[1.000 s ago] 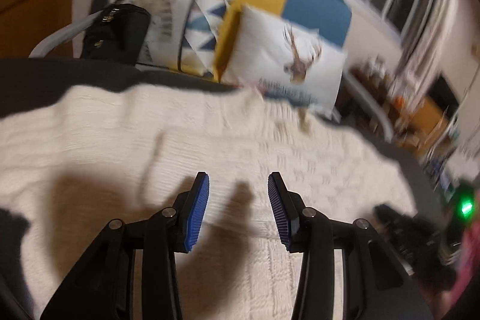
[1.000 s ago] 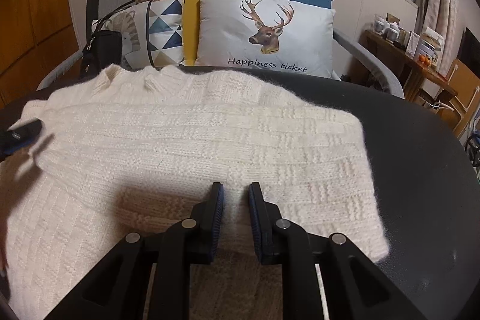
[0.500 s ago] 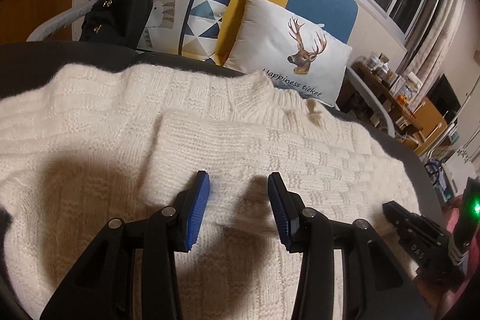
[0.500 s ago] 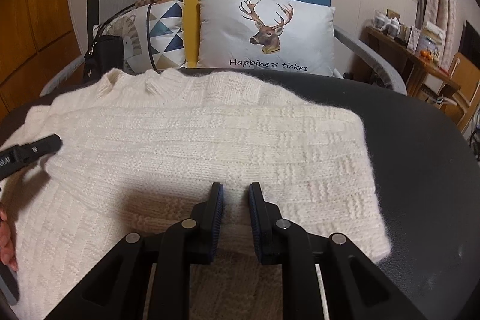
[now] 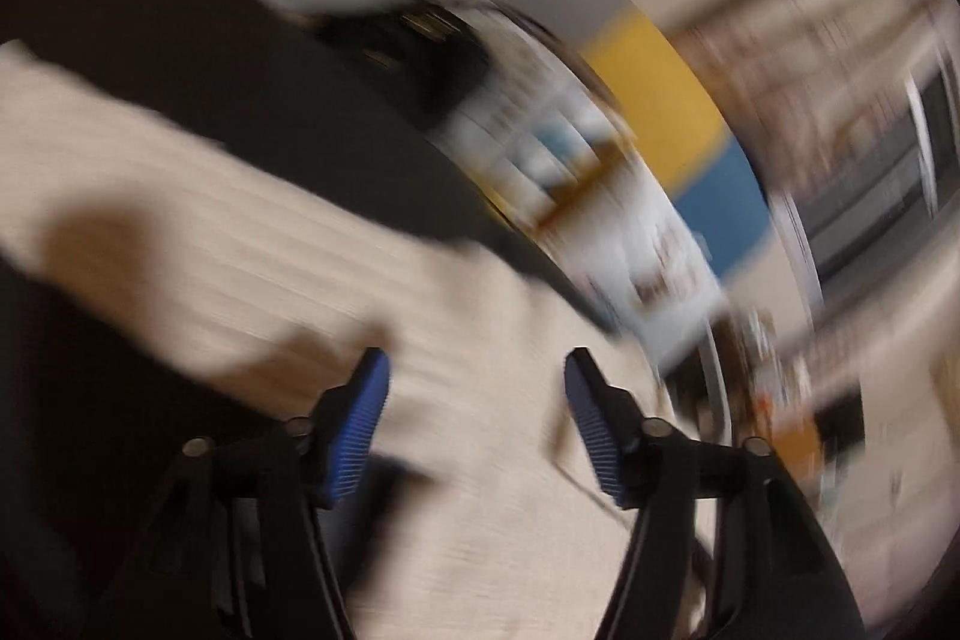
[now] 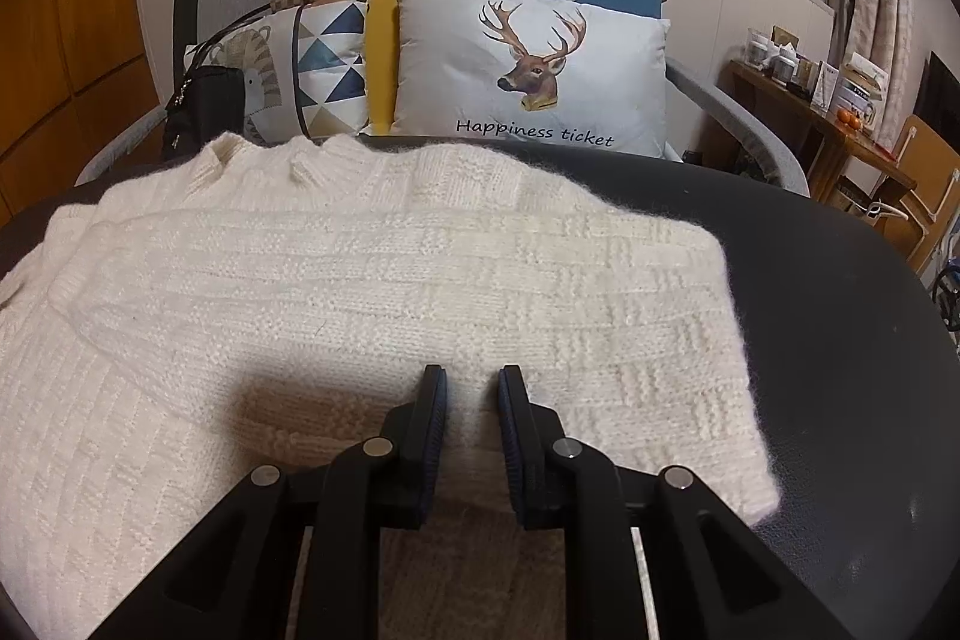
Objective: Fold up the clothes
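A cream knitted sweater lies spread on the dark round table, with one sleeve folded across its body. My right gripper sits low at the sweater's near edge. Its jaws stand narrow, with a ridge of knit pinched between the blue pads. The left wrist view is badly blurred and tilted. In it my left gripper hovers over the sweater; its jaws are opening and nothing is between them. The left gripper does not show in the right wrist view.
Behind the table stands a grey, yellow and blue sofa with a deer pillow, a triangle-pattern pillow and a black bag. A wooden side table with jars and boxes stands at the right. Bare tabletop lies right of the sweater.
The left wrist view has swung sideways and rolled into blur, and its jaws stand wider. The left gripper's tip has left the right wrist view's left edge. The right gripper has not moved.
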Available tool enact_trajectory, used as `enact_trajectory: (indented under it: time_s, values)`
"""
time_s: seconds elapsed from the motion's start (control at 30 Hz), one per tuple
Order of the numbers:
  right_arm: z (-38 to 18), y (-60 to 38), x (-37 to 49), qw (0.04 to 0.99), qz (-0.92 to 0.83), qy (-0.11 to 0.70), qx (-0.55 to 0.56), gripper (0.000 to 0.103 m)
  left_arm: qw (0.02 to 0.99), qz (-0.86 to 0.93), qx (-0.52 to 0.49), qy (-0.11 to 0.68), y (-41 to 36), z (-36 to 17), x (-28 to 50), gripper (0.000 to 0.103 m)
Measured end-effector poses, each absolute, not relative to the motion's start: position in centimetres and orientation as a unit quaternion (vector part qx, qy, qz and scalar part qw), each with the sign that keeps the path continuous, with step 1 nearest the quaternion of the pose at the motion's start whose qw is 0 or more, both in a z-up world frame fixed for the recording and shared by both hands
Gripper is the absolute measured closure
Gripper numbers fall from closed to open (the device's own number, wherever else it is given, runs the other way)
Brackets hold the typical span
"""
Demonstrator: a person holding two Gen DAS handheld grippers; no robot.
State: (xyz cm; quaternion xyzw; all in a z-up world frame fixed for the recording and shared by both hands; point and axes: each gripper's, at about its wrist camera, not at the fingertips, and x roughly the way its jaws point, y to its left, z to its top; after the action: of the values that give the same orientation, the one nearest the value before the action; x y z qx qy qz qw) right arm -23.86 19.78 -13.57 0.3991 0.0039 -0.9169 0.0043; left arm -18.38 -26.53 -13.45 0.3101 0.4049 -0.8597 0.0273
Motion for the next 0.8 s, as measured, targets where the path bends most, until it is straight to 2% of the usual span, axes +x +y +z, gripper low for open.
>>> enact_trajectory:
  time_s: [0.27, 0.43, 0.6, 0.8]
  values:
    - [-13.6, 19.7, -23.8, 0.003, -0.917, 0.008, 0.399, 0.086, 0.187, -0.788, 0.275, 0.518, -40.2, -15.8, -13.0, 0.034]
    - [-13.6, 19.6, -23.8, 0.002, -0.917, 0.008, 0.399, 0.086, 0.235, -0.734, 0.235, 0.592, -45.5, -16.4, -9.1, 0.034]
    - [-13.6, 19.7, -23.8, 0.002, -0.917, 0.010, 0.398, 0.086, 0.185, -0.698, 0.200, 0.663, -48.2, -17.7, -8.1, 0.034]
    - [-13.6, 19.5, -23.8, -0.001, -0.917, 0.014, 0.398, 0.086, 0.154, -0.690, 0.191, 0.681, -48.9, -18.1, -9.0, 0.034]
